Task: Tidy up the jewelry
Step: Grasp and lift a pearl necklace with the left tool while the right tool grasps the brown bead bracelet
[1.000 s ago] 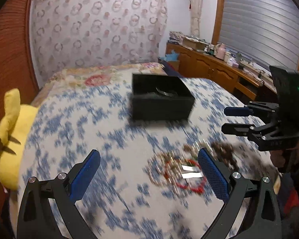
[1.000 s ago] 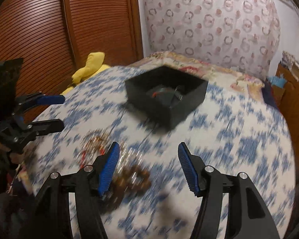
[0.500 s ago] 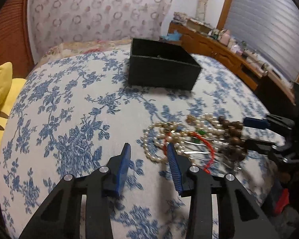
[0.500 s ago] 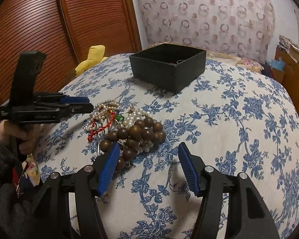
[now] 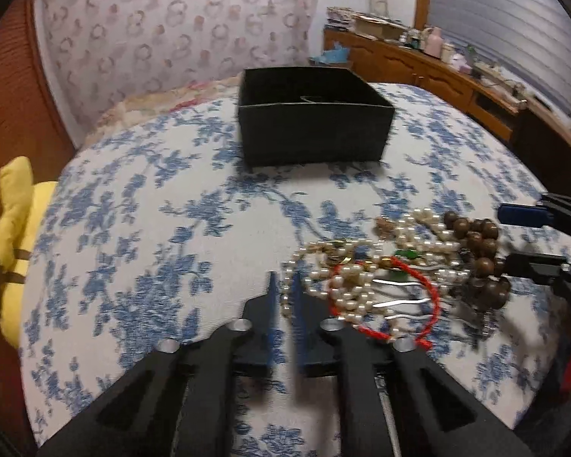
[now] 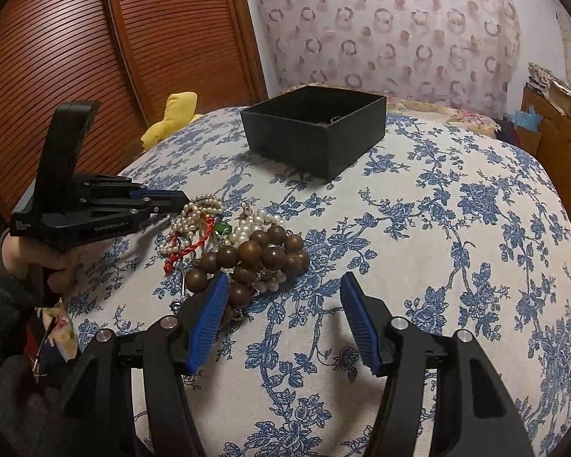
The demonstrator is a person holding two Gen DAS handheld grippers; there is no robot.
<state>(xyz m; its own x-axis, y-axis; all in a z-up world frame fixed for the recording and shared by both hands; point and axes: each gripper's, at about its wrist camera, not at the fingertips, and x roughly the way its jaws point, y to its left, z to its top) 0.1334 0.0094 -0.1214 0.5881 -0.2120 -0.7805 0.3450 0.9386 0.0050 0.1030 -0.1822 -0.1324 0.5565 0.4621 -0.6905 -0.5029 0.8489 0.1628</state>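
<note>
Nearly pinched shut, left gripper (image 5: 283, 285) at the pearl strand (image 5: 325, 285), seemingly to pluck it from the jewelry pile (image 6: 232, 243) near the black box (image 6: 316, 131). Spread wide, right gripper (image 6: 281, 304) beside the wooden beads (image 6: 255, 255), empty

A black box (image 6: 316, 129) sits on a white bedspread (image 6: 456, 236) printed with blue flowers, near cream pearl strands (image 5: 430, 234), dark brown wooden beads (image 6: 262, 253) and a red cord bracelet (image 5: 434, 297); blue pads (image 6: 209, 312) line the black gripper fingers, and a yellow plush toy (image 5: 15, 236) lies beside reddish-brown slatted doors (image 6: 95, 45)
</note>
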